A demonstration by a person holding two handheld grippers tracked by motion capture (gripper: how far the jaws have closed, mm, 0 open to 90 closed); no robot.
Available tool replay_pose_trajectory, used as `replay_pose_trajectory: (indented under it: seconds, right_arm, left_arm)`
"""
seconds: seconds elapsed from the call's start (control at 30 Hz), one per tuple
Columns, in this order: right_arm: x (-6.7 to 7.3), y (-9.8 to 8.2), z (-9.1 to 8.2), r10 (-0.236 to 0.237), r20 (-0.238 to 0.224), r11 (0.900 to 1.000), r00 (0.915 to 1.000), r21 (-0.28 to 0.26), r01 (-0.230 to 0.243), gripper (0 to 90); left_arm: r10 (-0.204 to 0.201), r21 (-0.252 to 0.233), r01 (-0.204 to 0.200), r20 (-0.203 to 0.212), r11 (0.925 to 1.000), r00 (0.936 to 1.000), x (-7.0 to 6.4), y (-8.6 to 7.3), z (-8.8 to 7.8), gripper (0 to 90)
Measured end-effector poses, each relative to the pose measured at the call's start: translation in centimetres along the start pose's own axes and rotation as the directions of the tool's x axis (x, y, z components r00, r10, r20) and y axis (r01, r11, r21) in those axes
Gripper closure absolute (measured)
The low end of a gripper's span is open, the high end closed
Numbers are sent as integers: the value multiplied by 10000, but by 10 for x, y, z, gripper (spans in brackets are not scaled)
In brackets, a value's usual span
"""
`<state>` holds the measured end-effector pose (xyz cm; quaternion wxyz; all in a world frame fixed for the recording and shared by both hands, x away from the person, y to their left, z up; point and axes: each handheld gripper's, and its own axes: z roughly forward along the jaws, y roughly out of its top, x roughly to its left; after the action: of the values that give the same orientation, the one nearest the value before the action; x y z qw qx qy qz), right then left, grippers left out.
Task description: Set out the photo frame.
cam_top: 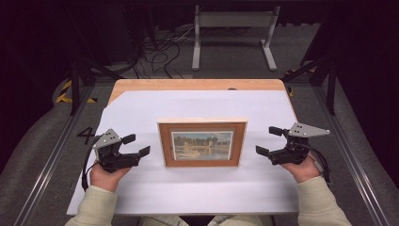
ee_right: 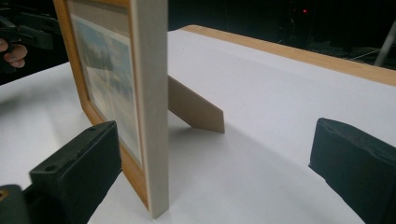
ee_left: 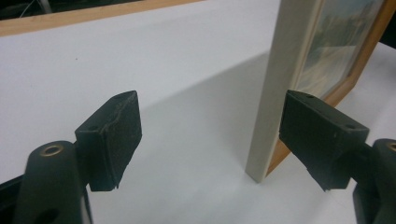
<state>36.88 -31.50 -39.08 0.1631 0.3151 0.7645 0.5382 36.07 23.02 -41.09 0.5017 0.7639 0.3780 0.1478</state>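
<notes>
We flank the wooden-framed landscape picture at 9 and 3 o'clock — left gripper and right gripper jaws open, nothing gripped — its rear easel strut props it upright on the table.

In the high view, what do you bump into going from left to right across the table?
left gripper → picture frame → right gripper, all on the white sheet.

The picture frame is cut off by the left gripper view's top edge. Its painted scene is too small to read from above. A black finger hides its lower front corner.
</notes>
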Motion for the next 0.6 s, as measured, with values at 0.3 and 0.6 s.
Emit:
replay_pose_trajectory:
  seconds: [0.3, 0.6]
  right_arm:
    - [-11, -14, 2, 142, -131, 9998, 9998, 102, -140, 0]
    - [-23, -32, 15, 583, -211, 9923, 9981, 1105, -557, 0]
  left_arm:
    - [203, 204, -208, 252, 9996, 9995, 15, -15, 6, 204]
    - [677, 282, -680, 120, 9973, 9976, 16, -24, 14, 221]
